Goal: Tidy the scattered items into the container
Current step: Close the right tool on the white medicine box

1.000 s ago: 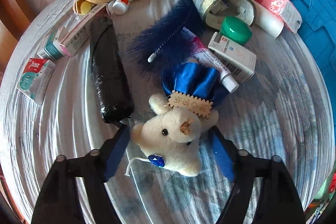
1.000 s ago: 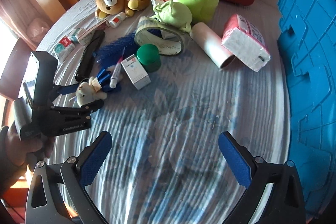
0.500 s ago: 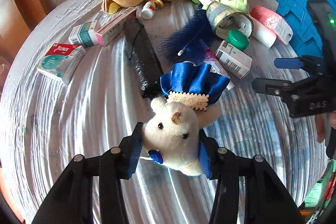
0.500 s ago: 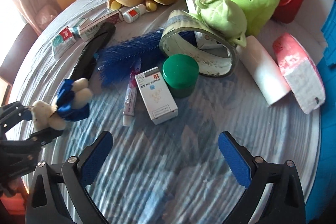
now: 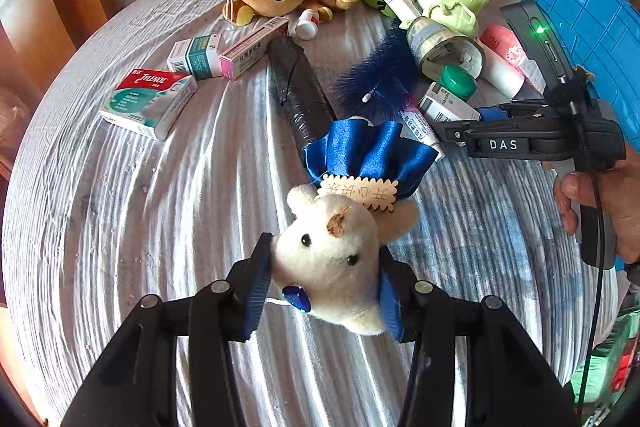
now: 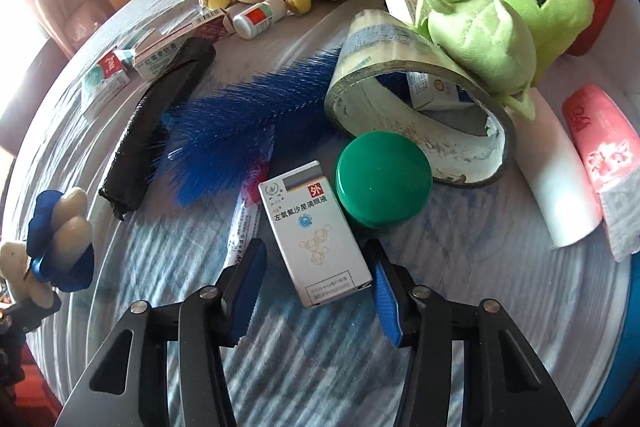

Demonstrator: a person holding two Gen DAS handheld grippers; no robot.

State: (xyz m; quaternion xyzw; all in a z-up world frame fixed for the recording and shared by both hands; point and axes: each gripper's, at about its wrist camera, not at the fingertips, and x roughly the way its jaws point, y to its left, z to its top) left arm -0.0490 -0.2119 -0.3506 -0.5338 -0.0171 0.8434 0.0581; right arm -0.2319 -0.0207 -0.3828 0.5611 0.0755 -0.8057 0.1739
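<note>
Gripping the small white plush [image 5: 328,263] by its head, my left claw [image 5: 324,287] held it clear above the counter [image 5: 140,227]. My right claw [image 6: 316,287] was closing around the white medicine box [image 6: 316,235], its pads not yet pressing it. Just beyond lay the green cap [image 6: 384,179], tape roll [image 6: 420,115] and blue brush [image 6: 248,115]; the blue container [image 5: 592,19] sat far right.

Left gripper [image 5: 324,275] jaws clamped on white plush mouse [image 5: 332,259], blue container [image 5: 592,27] behind
</note>
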